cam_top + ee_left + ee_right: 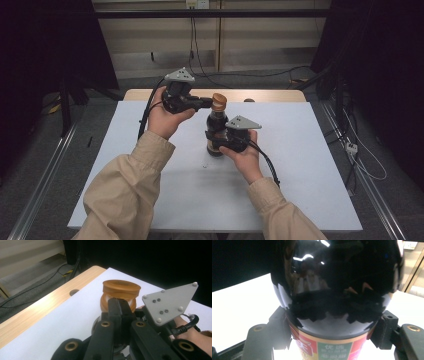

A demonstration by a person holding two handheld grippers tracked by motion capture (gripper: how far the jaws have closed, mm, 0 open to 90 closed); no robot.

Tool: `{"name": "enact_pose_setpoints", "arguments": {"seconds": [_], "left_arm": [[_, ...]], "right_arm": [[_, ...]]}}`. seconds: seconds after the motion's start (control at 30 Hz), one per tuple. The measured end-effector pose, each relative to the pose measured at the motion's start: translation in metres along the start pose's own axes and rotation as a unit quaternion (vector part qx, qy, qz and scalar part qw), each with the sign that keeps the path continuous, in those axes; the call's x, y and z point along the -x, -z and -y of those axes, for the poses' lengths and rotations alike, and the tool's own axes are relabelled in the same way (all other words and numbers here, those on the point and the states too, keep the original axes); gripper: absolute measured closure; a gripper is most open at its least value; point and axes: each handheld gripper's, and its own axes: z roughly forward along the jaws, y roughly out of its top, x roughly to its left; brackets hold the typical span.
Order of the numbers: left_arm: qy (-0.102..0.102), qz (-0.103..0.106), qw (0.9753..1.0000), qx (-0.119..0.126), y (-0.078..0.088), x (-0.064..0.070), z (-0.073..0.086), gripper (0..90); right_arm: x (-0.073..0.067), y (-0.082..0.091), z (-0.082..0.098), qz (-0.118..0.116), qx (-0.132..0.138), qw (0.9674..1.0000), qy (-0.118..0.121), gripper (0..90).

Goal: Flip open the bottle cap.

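Right tool (216,141) round dark, orange-capped bottle (216,125)

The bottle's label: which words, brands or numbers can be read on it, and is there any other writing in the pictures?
"优选": seems to read so on the green panel of the label around the bottle, in the right gripper view; I am not certain.
Second row of the green panel: too blurred to read.
Red panel at the left of it: one large character, cut off, not readable.
Label in the high view: too small to read.
Orange cap: no writing visible.
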Motion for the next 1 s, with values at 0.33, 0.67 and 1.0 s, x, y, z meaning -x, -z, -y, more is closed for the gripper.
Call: {"name": "enact_pose_setpoints", "arguments": {"seconds": [0.33,0.67,1.0], "left_arm": [[0.000,0.001,1.0000,0.001,-0.0002,0.0001,-0.0033,90.0],[0.003,0.001,1.0000,-0.002,-0.0013,-0.0004,-0.0050,90.0],[0.003,0.001,1.0000,-0.001,-0.0015,0.0008,-0.0081,90.0]], "right_arm": [[-0.0001,-0.0001,0.0001,0.001,0.000,1.0000,-0.001,31.0],[0.0006,-0.0002,0.0000,0.001,0.000,1.0000,-0.003,31.0],[0.0002,-0.0001,0.0004,0.001,0.001,1.0000,-0.001,31.0]]}}
